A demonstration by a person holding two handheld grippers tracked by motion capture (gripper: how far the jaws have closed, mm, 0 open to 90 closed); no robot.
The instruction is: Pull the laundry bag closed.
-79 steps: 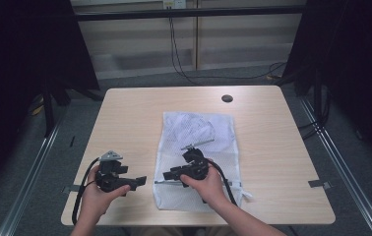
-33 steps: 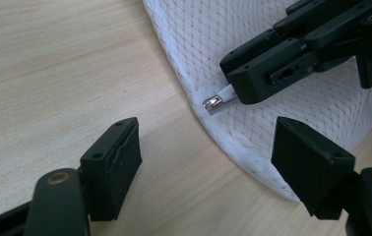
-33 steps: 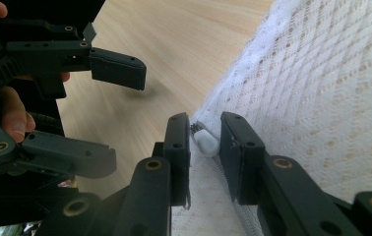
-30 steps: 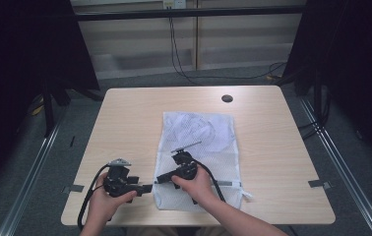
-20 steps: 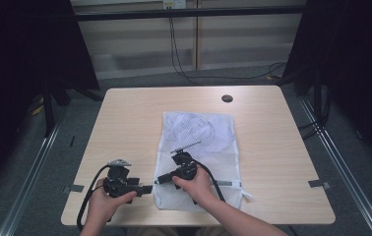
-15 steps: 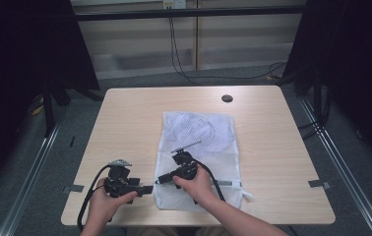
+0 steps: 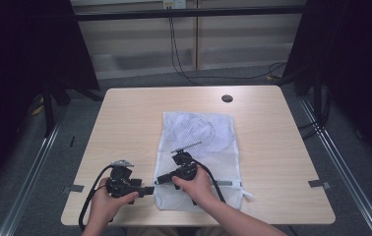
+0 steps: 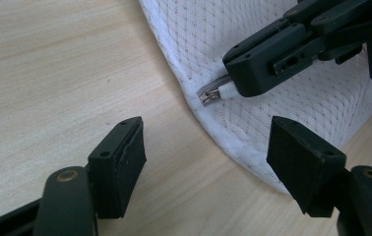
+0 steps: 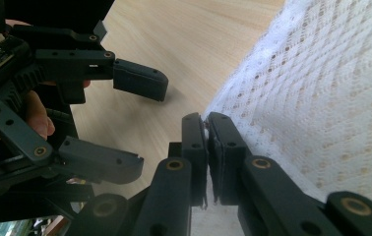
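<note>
While the right gripper (image 7: pixel 160 179) has its jaws pinched together on the metal zipper pull (image 8: pixel 209 93) at the near left corner of the white mesh laundry bag (image 7: pixel 208 132), the left gripper (image 7: pixel 147 190) sits just beside it with jaws spread wide and nothing between them. You can see it nicely from the left gripper view: the right gripper (image 8: pixel 253 73) comes in from the upper right, the little silver tab pokes out past its tip, and the bag's (image 8: pixel 292 113) rounded edge runs right across the gap between the left jaws.

From the right gripper view, its own jaws are basically closed with just a sliver between them, right at the bag's (image 9: pixel 331 98) hem, and the left gripper (image 9: pixel 125 123) faces it from the left, wide open over bare counter (image 9: pixel 189 44).

The bag itself lies flat on the counter (image 7: pixel 125 123), stretching away from both grippers, with something folded inside at the far end, can't tell what.

My read: this is the zipper step, pull already grabbed. I'd guess next the left gripper needs to nudge forward and clamp the fabric corner just beside the pull, so the bag stays put when the right one drags the zipper along the near edge. Without that anchor the mesh probably just bunches up and slides.
</note>
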